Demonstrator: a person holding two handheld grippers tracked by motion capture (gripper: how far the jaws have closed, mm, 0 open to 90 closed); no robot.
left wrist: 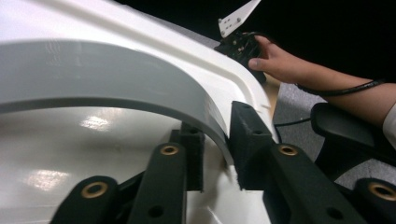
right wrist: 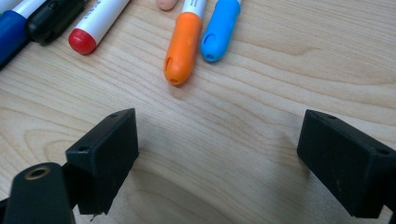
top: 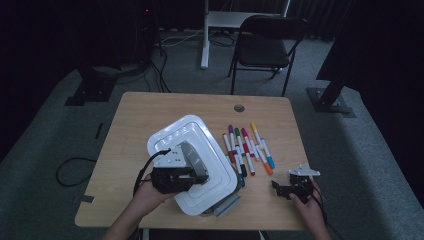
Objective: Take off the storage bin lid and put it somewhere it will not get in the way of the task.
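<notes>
**Ana:** High view first: where do the tongs sit?

**Ben:** The left gripper (top: 192, 172) is over the near half of the white lid (top: 200, 135) of a box (top: 229, 204) whose grey base peeks out at the near right corner. The grey handle (top: 192, 155) of that lid runs away from the gripper's tips. The right gripper (top: 281, 189) rests on the table (top: 150, 110) well to the right, near the front edge, with the row of markers (top: 247, 147) just beyond and to the left of its tips.

**Ana:** And the left gripper view?

**Ben:** Its two black pads are pinched on the grey handle (left wrist: 116, 74), one on each side of the curved band, with the lid (left wrist: 60, 154) glossy beneath. So the left gripper (left wrist: 219, 144) is clamped on the handle. Farther off, past the lid's rim, a hand holds the right gripper (left wrist: 240, 44).

**Ana:** Right gripper view?

**Ben:** The right gripper (right wrist: 217, 149) stands spread wide, with bare wood of the table (right wrist: 224, 177) between the pads and nothing touching either one. Ahead of its tips lie the orange marker (right wrist: 182, 46) and the blue marker (right wrist: 219, 30) side by side, and a red-capped marker (right wrist: 91, 30) farther to the left.
</notes>
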